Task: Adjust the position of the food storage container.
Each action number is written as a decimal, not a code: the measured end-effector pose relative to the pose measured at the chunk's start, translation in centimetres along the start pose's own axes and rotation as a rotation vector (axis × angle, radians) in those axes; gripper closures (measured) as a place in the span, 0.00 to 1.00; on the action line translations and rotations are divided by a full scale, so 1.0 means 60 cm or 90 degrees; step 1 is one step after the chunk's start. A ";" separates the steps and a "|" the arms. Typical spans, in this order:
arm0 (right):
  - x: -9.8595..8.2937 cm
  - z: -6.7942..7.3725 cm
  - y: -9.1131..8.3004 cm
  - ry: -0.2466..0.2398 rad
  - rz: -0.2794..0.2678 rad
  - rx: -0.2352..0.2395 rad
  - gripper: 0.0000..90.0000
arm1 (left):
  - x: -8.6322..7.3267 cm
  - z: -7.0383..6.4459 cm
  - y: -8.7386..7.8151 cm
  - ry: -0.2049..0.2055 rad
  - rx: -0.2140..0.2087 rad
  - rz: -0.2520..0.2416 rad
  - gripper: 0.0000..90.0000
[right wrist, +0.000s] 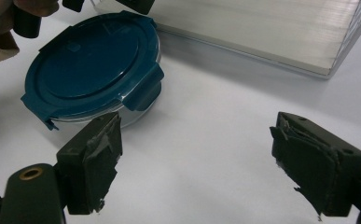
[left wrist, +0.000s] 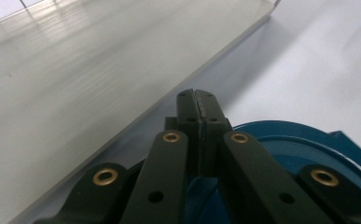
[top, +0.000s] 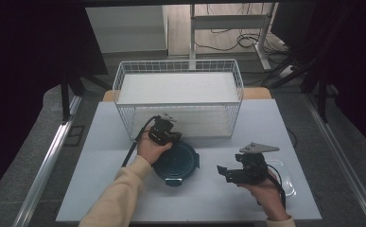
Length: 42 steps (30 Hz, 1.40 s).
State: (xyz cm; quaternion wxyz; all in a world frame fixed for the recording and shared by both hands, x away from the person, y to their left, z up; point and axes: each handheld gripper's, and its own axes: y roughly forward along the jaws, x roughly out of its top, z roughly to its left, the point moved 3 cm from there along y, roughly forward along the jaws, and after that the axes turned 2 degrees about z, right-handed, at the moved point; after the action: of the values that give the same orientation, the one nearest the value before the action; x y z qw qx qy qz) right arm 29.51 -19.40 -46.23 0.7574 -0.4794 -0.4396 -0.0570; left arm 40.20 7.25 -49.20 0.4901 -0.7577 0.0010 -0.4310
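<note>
White table (top: 124,198) spanning the middle of the high view, dark floor all around. On its far half, a white wire basket (top: 178,66) with a pale flat bottom, long side facing near. Same basket bottom (left wrist: 75,70) seen as a broad pale slab across the left gripper view, and again (right wrist: 262,28) at the far right of the right gripper view.

Just near of the basket, left of centre: a round container with a dark blue lid (top: 177,163), resting flat on the table, clip tabs sticking out at its rim. In the right gripper view, the same blue lid (right wrist: 92,60) at the far left, clear wall visible under the rim, clips folded down.

At the near right edge of the table, a clear shallow container (top: 284,182), partly behind the right hand.

Left gripper (top: 164,130) held at the far left rim of the blue-lidded container, between it and the basket, a cream sleeve trailing back to the near edge. Jaws pressed together, tips meeting with nothing seen between them (left wrist: 197,100), lid just below and to the right.

Right gripper (top: 225,171) well apart from the container, to its right, pointing left toward it. Jaws spread wide (right wrist: 197,158), bare table between the worn pads, nothing held.
</note>
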 end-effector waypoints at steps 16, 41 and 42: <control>-0.003 0.000 0.004 0.000 0.010 -0.004 0.18 | -0.003 0.010 0.013 -0.015 -0.024 0.015 1.00; 0.001 0.015 0.004 -0.007 0.007 0.004 0.18 | -0.046 -0.054 -0.017 0.039 -0.055 0.049 1.00; 0.001 0.015 0.004 -0.007 0.007 0.004 0.18 | -0.046 -0.054 -0.017 0.039 -0.055 0.049 1.00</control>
State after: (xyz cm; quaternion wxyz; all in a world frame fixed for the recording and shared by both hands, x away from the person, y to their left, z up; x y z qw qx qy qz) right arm 29.11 -18.53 -46.20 0.7568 -0.4794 -0.4417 -0.0486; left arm 35.92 6.56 -49.76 0.4730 -0.7639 0.0639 -0.4342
